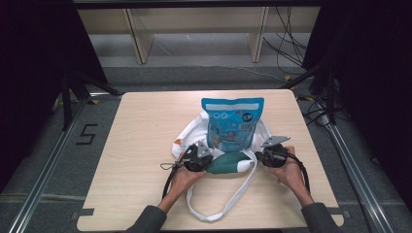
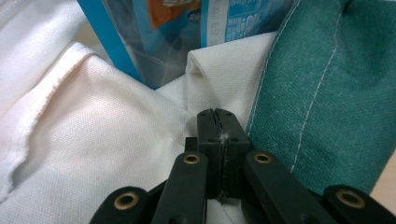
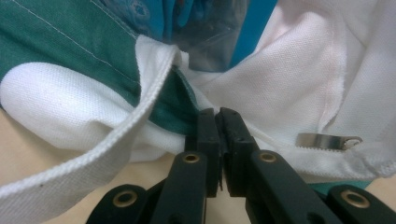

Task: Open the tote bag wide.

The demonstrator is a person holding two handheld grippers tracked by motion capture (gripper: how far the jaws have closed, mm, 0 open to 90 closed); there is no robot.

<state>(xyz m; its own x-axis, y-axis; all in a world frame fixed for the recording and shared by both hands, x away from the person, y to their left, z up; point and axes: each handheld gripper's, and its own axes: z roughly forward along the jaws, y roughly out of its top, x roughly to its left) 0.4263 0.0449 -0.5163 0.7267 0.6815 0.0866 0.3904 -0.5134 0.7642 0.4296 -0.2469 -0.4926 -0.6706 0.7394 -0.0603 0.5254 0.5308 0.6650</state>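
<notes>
We've got a white-and-green tote bag [image 1: 228, 162] lying on the wooden table [image 1: 141, 145], near the person's edge, with a blue snack pouch [image 1: 232, 124] lying partly in its mouth, top end sticking out toward the far side. The bag's white strap [image 1: 221, 206] loops toward the near table edge.

Left gripper [image 1: 198, 156] sits at the left side of the bag opening. In the left gripper view its jaws are clenched together with white bag fabric [image 2: 140, 140] bunched right at the tips; looks pinched, green panel [image 2: 327, 93] just beside.

Right gripper [image 1: 270, 154] sits at the right side of the opening. In the right gripper view its jaws are closed too, tips against the white rim hem [image 3: 280, 140]; we can't tell for sure if cloth is caught between them. A metal clip [image 3: 327, 140] lies on the fabric just beside
</notes>
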